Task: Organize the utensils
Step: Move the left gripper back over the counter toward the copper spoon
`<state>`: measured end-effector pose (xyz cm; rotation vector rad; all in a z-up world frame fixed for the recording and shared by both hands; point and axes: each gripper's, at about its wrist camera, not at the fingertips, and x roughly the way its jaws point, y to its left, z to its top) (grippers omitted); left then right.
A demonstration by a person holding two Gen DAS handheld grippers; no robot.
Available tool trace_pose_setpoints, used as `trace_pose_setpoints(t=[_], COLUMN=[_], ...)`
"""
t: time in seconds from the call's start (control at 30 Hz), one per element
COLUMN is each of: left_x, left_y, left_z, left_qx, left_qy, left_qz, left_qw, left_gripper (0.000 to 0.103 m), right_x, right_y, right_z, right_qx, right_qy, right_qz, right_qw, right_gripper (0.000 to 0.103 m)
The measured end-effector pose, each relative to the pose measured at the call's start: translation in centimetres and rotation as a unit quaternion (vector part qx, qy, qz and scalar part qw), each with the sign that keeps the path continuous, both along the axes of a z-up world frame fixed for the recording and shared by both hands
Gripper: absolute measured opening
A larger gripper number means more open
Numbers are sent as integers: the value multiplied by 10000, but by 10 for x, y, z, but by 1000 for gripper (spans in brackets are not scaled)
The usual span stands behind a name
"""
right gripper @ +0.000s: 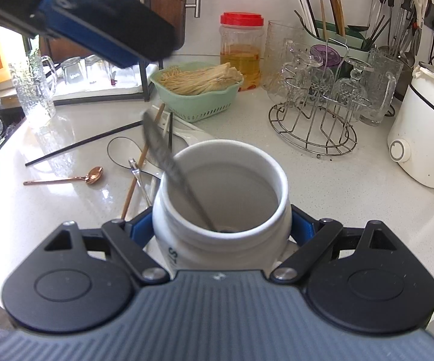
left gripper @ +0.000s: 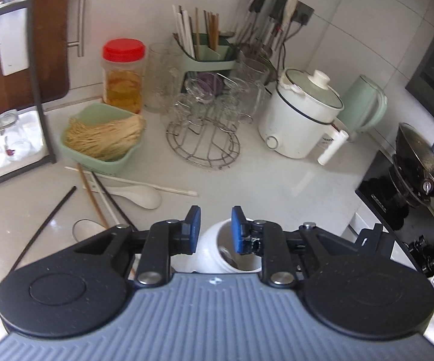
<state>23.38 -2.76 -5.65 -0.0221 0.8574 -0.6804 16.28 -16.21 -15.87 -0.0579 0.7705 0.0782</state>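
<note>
Left wrist view: the left gripper hangs above the white jar, its blue pads apart with nothing between them — jaws open. The jar's mouth shows just below and between the pads, with a metal utensil resting inside. On the counter to the left lie a white spoon, a black chopstick, a brown chopstick and a white chopstick, loosely crossed near a green basket of dried noodles. A wire glass rack stands further back, beside a white cooker.

Right wrist view: the right gripper has its jaws closed on the jar, one blue pad on each side of the body. The jar stands upright on the counter. A metal spoon leans in it, its handle tilted up to the left — the bowl end at the jar's bottom. A copper spoon lies apart on the left. The left gripper appears at the upper left.
</note>
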Motion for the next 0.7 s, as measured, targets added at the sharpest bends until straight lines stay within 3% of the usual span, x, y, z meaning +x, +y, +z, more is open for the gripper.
trace_pose_setpoints(t=[0.27, 0.37, 0.7], left_x=[-12, -17, -25], left_y=[26, 34, 63], left_z=[3, 1, -32], left_qx=[60, 97, 367], left_qy=[-121, -139, 109], left_qz=[435, 634, 1108], left_qw=[9990, 9978, 9931], left_gripper=[34, 43, 44], right_x=[-1, -2, -6], right_y=[-1, -1, -3], right_z=[0, -1, -1], right_qx=[2, 4, 10], right_qy=[-6, -26, -55], right_qz=[48, 70, 210], right_qw=[10000, 10000, 9998], right_gripper=[91, 91, 91])
